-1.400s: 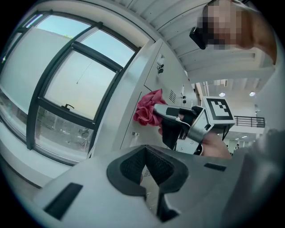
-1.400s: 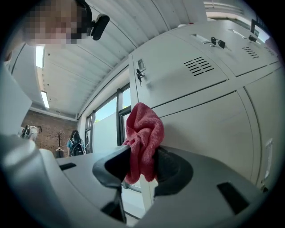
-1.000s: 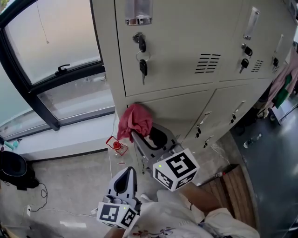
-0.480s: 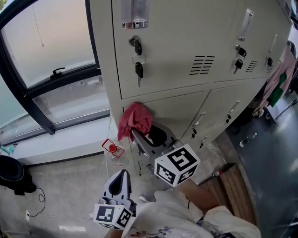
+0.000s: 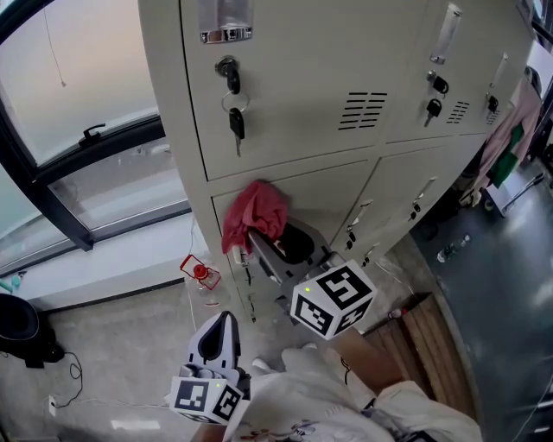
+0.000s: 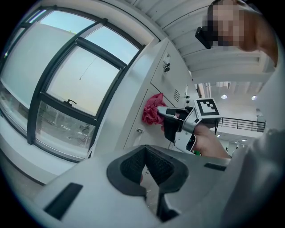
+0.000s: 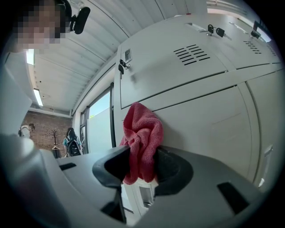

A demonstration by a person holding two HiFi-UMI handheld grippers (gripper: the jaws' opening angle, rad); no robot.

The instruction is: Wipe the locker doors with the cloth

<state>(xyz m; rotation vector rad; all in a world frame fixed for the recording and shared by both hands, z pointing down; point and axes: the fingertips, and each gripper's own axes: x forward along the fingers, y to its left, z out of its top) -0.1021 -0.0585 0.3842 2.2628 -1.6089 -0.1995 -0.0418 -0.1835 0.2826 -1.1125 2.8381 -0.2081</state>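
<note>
Pinching the red cloth [image 7: 142,133] between the jaws of the right gripper [image 7: 141,168]; pressing it against the upper left corner of the lower locker door [image 5: 324,200], just beneath the upper door [image 5: 302,78] with its hanging keys [image 5: 235,121]; holding the left gripper [image 5: 223,324] low over the floor [image 5: 112,345], apart from the lockers, jaws pressed together on nothing.

Cloth [image 5: 255,214] lower end buried between right gripper [image 7: 142,171] pads. I can't see its contact with locker door [image 5: 320,203] behind. Chrome handle [image 5: 226,26] above cloth cut by top edge. Small red item [image 5: 200,272] below-left of cloth: too small to identify. Hanging garment [image 5: 517,121] far right of cloth partly off frame.
</note>
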